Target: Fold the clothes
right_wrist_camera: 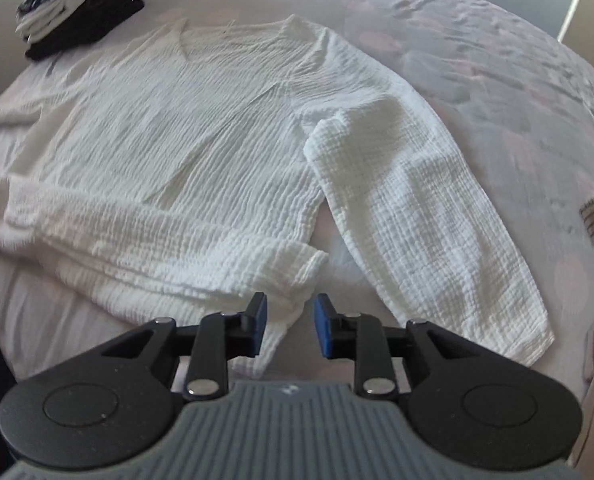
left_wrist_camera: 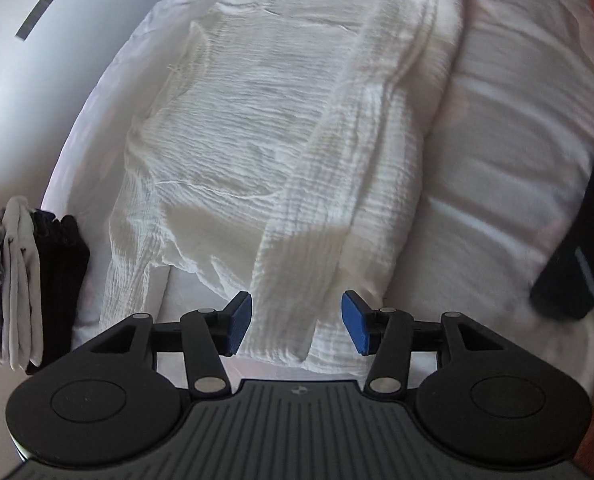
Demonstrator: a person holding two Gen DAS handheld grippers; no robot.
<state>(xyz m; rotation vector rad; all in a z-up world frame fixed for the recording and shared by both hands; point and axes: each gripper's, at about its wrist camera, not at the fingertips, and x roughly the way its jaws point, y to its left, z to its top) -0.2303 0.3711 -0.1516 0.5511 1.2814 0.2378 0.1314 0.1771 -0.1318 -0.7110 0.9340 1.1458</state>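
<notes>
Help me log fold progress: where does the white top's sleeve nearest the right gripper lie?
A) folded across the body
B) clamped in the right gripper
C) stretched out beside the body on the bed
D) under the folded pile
C: in the right wrist view the sleeve lies flat on the bed, angled away from the top, clear of the open right gripper.

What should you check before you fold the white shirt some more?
1. Left gripper open: ok, nothing pinched.
2. Right gripper open: ok, pads apart, no cloth between them.
3. White shirt lying flat on the bed: ok.
4. One sleeve folded across the body: ok.
5. Other sleeve folded in: not ok, it sticks out to the side.
6. Stack of folded clothes out of the way: ok, apart from the shirt.
</notes>
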